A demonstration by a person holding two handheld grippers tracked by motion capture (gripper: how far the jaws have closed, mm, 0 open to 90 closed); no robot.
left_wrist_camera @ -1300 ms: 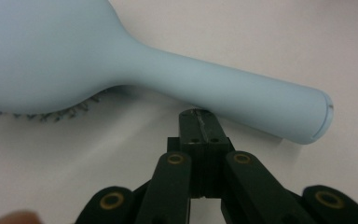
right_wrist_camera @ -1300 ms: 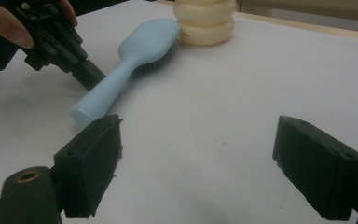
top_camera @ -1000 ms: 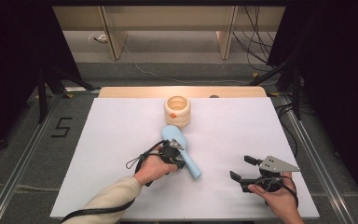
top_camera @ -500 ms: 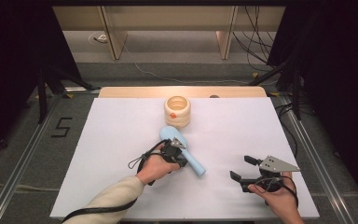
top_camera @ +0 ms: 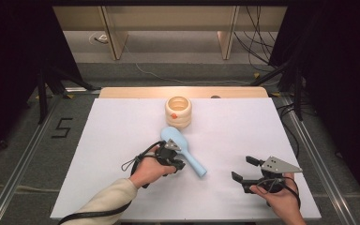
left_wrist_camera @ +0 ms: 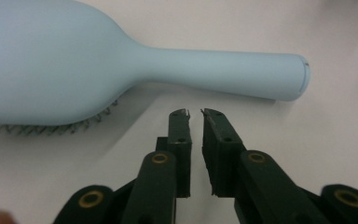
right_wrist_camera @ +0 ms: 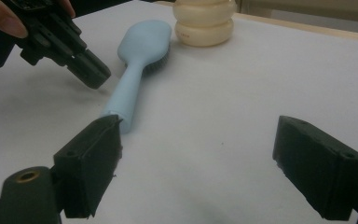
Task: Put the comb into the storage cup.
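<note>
Right gripper (top_camera: 245, 170) sits near the tabletop's front edge, jaws spread wide and empty. The left gripper (top_camera: 177, 157) is nearly shut on nothing just beside the hairbrush (top_camera: 183, 150), which has swung round since a second ago, bristles down mid-table. So it's nudging, not grabbing, with the cream pot (top_camera: 178, 112) untouched by the back edge.

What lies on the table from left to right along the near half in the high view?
Left gripper → light blue hairbrush → right gripper, jaws wide apart.
</note>
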